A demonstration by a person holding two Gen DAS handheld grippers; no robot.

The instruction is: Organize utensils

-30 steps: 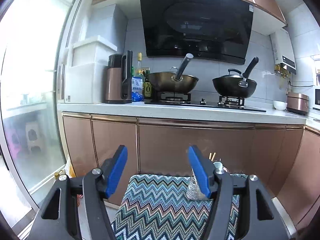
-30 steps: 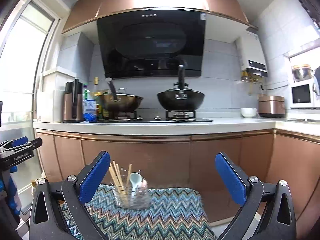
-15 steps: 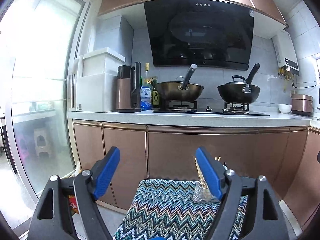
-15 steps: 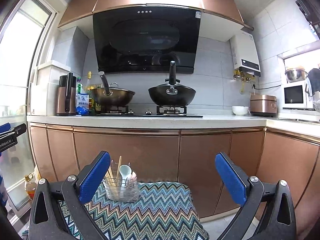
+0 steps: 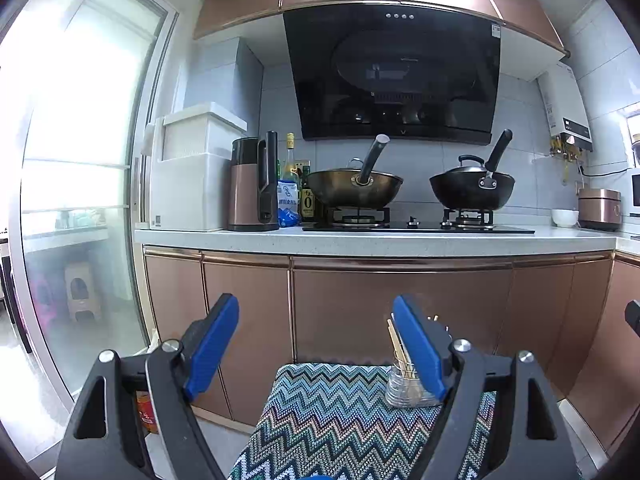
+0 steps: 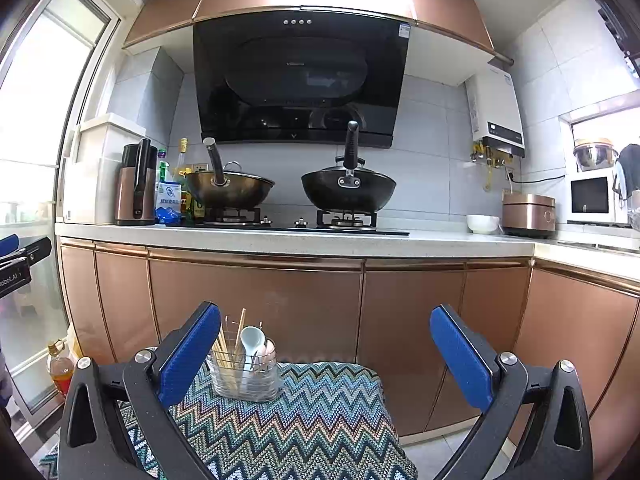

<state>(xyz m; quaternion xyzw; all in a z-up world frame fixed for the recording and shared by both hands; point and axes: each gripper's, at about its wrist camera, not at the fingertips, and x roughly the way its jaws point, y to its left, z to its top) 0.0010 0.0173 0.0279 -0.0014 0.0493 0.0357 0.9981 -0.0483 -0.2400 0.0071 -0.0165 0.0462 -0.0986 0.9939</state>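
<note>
A clear utensil holder (image 6: 245,376) stands at the far edge of a small table with a zigzag cloth (image 6: 304,420). It holds wooden chopsticks (image 6: 228,344) and white and pink spoons (image 6: 253,340). My right gripper (image 6: 326,356) is open and empty, above the cloth, with the holder just inside its left finger. In the left wrist view the holder (image 5: 402,384) is partly hidden behind the right finger of my left gripper (image 5: 316,352), which is open and empty.
Copper cabinet fronts (image 6: 320,304) stand close behind the table, under a white counter (image 6: 440,242) with two woks on a hob. An oil bottle (image 6: 60,372) stands on the floor at the left by a glass door (image 5: 76,200).
Both grippers have drawn back and tilted up a little, so the holder and cloth sit slightly lower and smaller in view. Both stay open and empty.
</note>
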